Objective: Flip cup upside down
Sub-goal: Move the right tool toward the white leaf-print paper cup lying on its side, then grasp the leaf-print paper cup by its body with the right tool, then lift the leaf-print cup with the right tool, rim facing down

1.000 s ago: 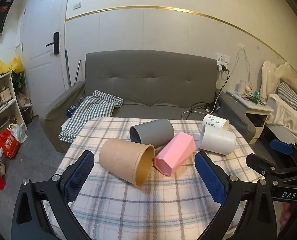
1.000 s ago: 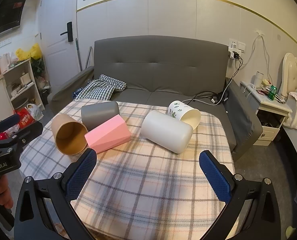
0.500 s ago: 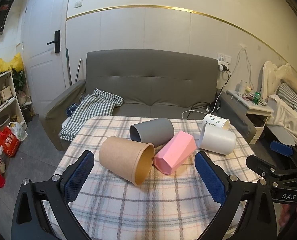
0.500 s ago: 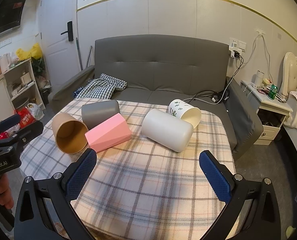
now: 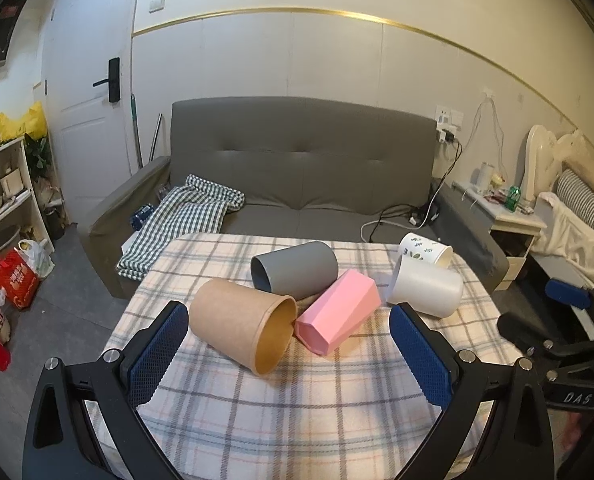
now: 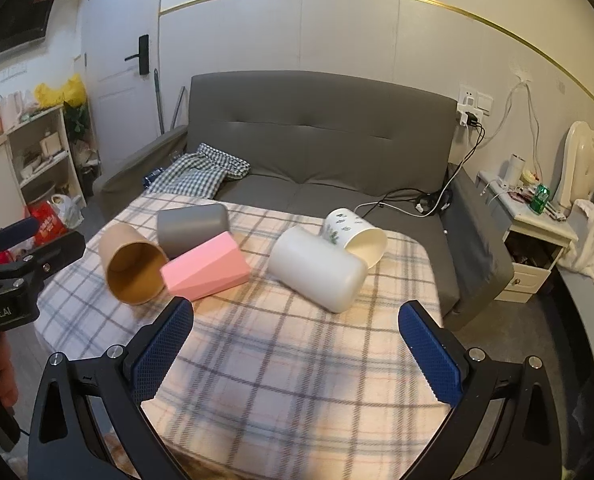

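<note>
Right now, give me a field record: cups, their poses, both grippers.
surface: plaid-cloth table
cups: five, all lying on their sides
brown paper cup: nearest the left gripper, mouth toward camera
grey cup: behind brown, touching the pink cup
white cup: closed end toward the right gripper
leaf-print cup: behind white, against it
left gripper: jaws open, empty
right gripper: jaws open, empty
flipped: none yet

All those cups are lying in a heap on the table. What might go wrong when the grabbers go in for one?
The brown paper cup touches the pink cup, which leans on the grey cup, so lifting one may roll the others. The white cup and the leaf-print cup lie near the tablecloth edge; a nudge could send them off.
</note>
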`<state>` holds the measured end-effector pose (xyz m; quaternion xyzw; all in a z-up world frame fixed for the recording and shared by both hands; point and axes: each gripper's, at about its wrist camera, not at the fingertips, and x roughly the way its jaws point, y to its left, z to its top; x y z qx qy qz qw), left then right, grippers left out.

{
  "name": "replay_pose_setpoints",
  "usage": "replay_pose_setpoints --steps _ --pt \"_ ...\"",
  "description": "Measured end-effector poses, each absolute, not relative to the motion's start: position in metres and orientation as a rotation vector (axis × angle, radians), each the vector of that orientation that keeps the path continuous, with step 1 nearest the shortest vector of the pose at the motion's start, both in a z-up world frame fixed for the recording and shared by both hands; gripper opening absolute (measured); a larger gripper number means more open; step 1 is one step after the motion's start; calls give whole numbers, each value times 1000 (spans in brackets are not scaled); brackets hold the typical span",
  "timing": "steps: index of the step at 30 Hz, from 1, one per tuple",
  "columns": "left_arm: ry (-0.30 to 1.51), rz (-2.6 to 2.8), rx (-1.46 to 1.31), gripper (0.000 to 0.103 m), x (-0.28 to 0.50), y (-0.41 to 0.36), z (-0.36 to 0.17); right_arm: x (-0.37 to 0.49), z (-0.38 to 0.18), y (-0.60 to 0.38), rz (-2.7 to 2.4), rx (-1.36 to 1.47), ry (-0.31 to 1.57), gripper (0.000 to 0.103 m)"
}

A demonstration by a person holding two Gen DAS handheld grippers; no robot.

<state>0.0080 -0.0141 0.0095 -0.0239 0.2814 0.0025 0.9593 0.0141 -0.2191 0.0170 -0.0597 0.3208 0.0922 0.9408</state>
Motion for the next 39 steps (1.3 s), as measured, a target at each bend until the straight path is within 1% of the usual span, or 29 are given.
replay_pose_setpoints --steps 4,9,14,20,22,30,32,36,39 --pt "594 10 -50 103 26 -22 10 33 23 -233 203 -130 668 103" --pt "631 25 -57 103 57 -34 7 79 21 -251 230 -115 713 103" --pt "662 43 -73 103 90 -43 -2 146 1 -268 237 -98 799 103" --pt "672 59 -58 103 122 -57 -14 216 -31 -283 255 -14 908 103" --pt "681 59 -60 103 132 -59 -18 230 -43 -282 270 -14 930 100" --pt "722 82 -66 103 159 -71 -33 266 -77 -281 289 -8 994 99" --pt "731 82 -66 103 162 -71 -35 273 -83 -281 292 -14 1016 97" --pt "743 85 -68 103 162 -72 -38 283 -97 -284 318 24 1101 74" --pt "745 86 -60 103 161 -74 -35 281 -95 -286 315 36 1099 73"
